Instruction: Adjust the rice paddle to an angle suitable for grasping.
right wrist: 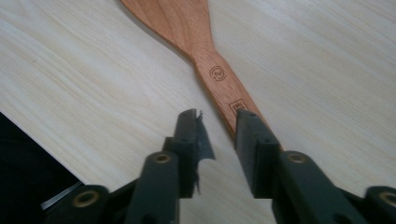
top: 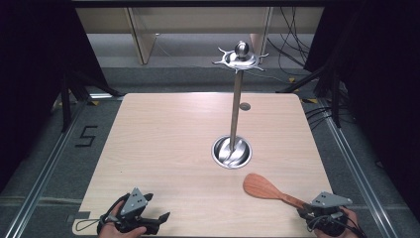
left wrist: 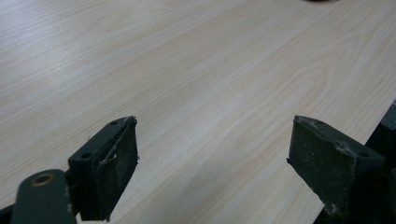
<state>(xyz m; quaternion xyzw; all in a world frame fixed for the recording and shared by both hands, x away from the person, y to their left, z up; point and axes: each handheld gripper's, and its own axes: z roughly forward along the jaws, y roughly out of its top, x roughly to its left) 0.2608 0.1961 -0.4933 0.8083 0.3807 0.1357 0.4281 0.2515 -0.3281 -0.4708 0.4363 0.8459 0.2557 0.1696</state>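
A person's right gripper hangs over the handle end of a wooden rice paddle lying flat on a light wooden table. In the right gripper view, the jaws stand only partly parted, with a narrow gap between them; the paddle handle runs under the right-hand jaw, its tip hidden beneath that pad, while bare tabletop shows in the gap. Whether the pad presses on the handle cannot be told. The paddle's broad blade lies ahead of the jaws, pointing away from them. The left gripper rests near the table's front edge, well apart from the paddle, its jaws spread wide with nothing but wood grain between them. Farther ahead stands a steel utensil stand with a round base.
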